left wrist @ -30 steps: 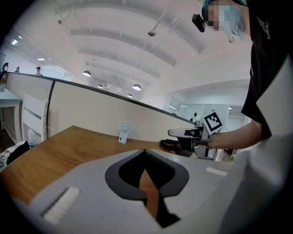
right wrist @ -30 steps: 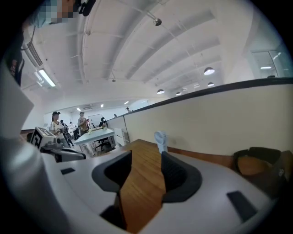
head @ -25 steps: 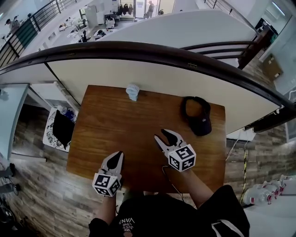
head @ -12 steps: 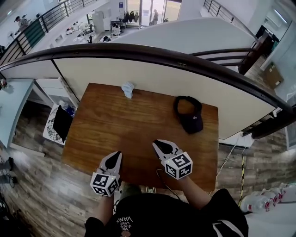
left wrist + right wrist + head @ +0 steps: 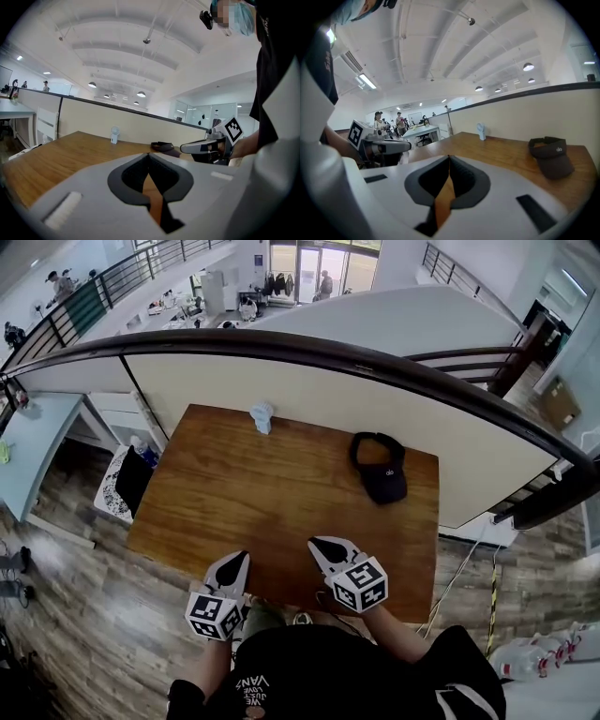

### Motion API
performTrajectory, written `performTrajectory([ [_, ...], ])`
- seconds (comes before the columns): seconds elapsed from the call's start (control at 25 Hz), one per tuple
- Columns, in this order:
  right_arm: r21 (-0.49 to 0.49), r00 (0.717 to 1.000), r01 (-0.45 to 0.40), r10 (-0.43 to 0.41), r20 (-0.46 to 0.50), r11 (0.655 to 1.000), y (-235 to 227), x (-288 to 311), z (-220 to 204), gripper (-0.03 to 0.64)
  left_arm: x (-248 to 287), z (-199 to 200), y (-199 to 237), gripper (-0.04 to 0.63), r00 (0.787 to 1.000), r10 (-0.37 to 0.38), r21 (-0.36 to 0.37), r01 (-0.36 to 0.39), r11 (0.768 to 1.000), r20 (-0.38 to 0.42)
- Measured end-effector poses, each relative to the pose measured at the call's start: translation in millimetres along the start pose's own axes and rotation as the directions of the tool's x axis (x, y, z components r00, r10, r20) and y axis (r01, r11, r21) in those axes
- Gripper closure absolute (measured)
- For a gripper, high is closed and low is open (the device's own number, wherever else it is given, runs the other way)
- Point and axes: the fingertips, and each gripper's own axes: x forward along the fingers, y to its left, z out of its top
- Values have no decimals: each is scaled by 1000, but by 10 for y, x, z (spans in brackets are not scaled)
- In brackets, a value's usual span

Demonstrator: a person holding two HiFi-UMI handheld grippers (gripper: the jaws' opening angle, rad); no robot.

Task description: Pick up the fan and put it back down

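Fan [image 5: 262,415] upright at table's [image 5: 281,493] far edge; cap [image 5: 380,470] off to its right. Left gripper [image 5: 238,559] and right gripper [image 5: 320,546] side by side over near edge, jaws together, empty.

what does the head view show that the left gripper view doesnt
Only the head view: the left tool from outside, with its marker cube, and the whole wooden table from above.

Only the left gripper view: the arched ceiling with its lights, and the left tool's jaws up close, shut with nothing between them.

Both: the fan standing at the table's far edge, the dark cap, and the right tool, near the table's near edge.
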Motion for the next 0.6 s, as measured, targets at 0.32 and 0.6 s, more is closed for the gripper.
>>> performTrajectory([
  [0.32, 53, 1000, -9, 9, -15, 999, 108, -230, -193, 603, -210, -136, -187, 583, 999, 31, -10, -31, 999, 8],
  [0.6, 61, 1000, -1, 3, -28, 998, 156, -293, -302, 604, -354, -206, -201, 583, 998, 61, -24, -60, 998, 24],
])
